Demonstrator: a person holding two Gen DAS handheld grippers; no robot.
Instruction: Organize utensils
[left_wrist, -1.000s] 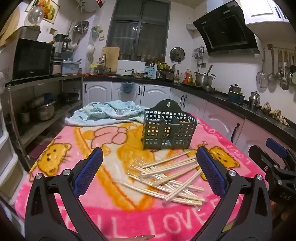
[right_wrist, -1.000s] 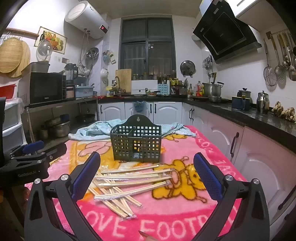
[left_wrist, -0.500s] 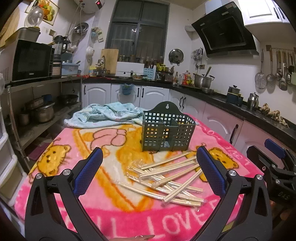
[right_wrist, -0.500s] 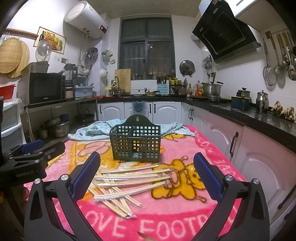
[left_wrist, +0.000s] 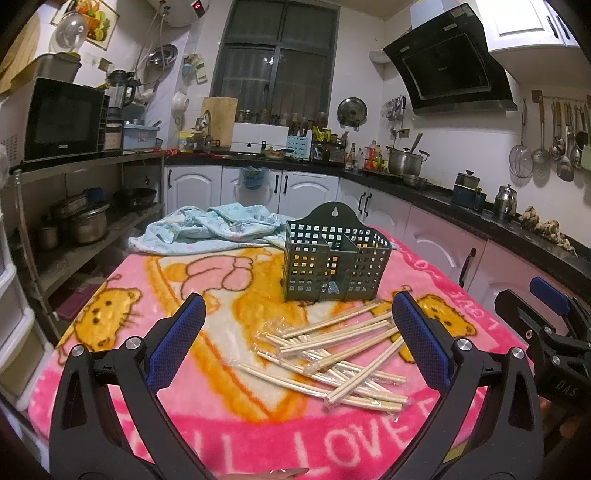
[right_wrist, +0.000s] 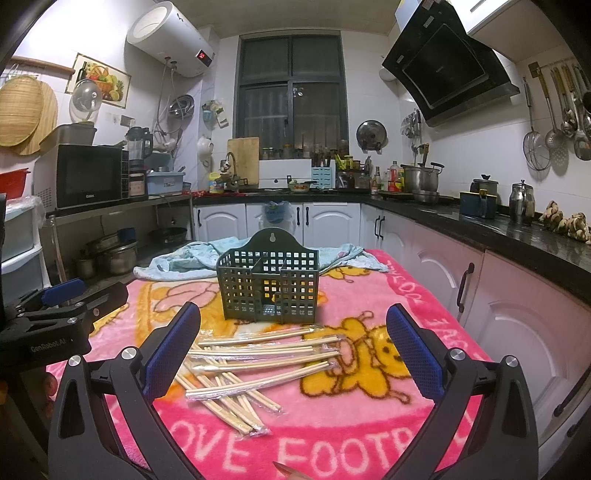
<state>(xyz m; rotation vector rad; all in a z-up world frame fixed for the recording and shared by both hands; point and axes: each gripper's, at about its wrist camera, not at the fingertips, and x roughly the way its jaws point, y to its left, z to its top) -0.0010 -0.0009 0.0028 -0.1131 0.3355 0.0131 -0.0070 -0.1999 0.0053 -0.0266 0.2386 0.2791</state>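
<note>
A dark green slotted utensil holder (left_wrist: 334, 258) (right_wrist: 269, 282) stands upright on the pink blanket, divided into compartments that look empty. In front of it lies a loose pile of wrapped wooden chopsticks (left_wrist: 332, 354) (right_wrist: 251, 365). My left gripper (left_wrist: 297, 339) hovers open above the near side of the pile, nothing between its blue pads. My right gripper (right_wrist: 293, 347) is open too, held over the chopsticks. Each gripper shows at the edge of the other's view: the right one (left_wrist: 546, 332), the left one (right_wrist: 55, 314).
A pink cartoon blanket (left_wrist: 122, 317) covers the table. A crumpled light blue cloth (left_wrist: 207, 229) lies behind the holder. Kitchen counters with white cabinets (right_wrist: 517, 295) run along the right, and a metal shelf with pots (left_wrist: 74, 221) stands at left.
Both grippers have shifted only slightly; the holder and chopsticks sit a touch lower in the left wrist view. Nothing has been grasped or moved.
</note>
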